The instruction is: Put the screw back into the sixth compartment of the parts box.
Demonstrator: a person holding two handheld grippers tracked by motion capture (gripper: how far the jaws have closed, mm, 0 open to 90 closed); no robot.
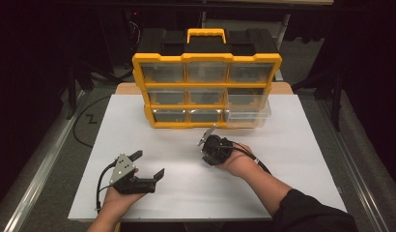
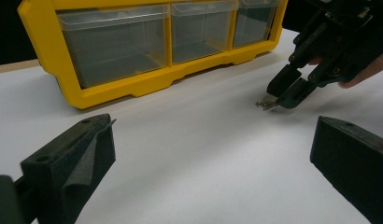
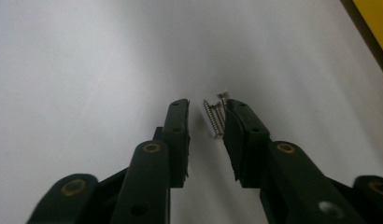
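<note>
Right gripper view: the right gripper [image 3: 206,119], jaws parted, straddles small screws [image 3: 216,116] on the white table [image 3: 87,70]; light, stiff, slippery, likely best pinched across their shanks.

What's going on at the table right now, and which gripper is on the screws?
A person holds a gripper in each hand over the white table. The right gripper is lowered over a few small metal screws, fingers slightly apart around them, not yet closed. The left gripper waits wide open, off to the side. The yellow plastic drawer organizer stands behind, its lower right clear drawer pulled out.
</note>
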